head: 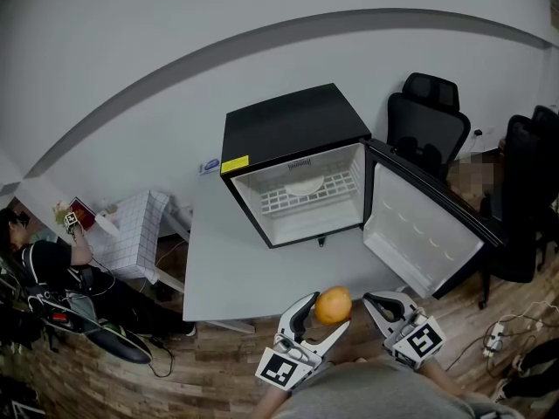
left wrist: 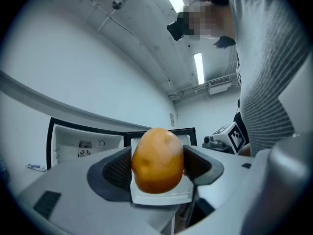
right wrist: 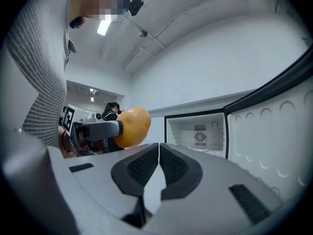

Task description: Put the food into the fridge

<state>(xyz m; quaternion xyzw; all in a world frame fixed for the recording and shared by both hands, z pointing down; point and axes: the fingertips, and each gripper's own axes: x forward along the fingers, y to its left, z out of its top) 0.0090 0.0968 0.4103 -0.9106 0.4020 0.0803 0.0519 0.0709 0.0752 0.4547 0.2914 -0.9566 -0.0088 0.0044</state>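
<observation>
orange fruit [head: 333, 305] pinched in left gripper [head: 327, 313] fingers; right gripper [right wrist: 159, 154] fingers closed, empty.

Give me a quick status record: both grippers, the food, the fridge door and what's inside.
left gripper: shut on round orange fruit
right gripper: jaws together, nothing between them
fruit position: held near the front edge of the grey table, not yet in the fridge
fridge: small black fridge standing on the table
door: swung open to the right
inside: white wire shelf with a white plate on it
</observation>
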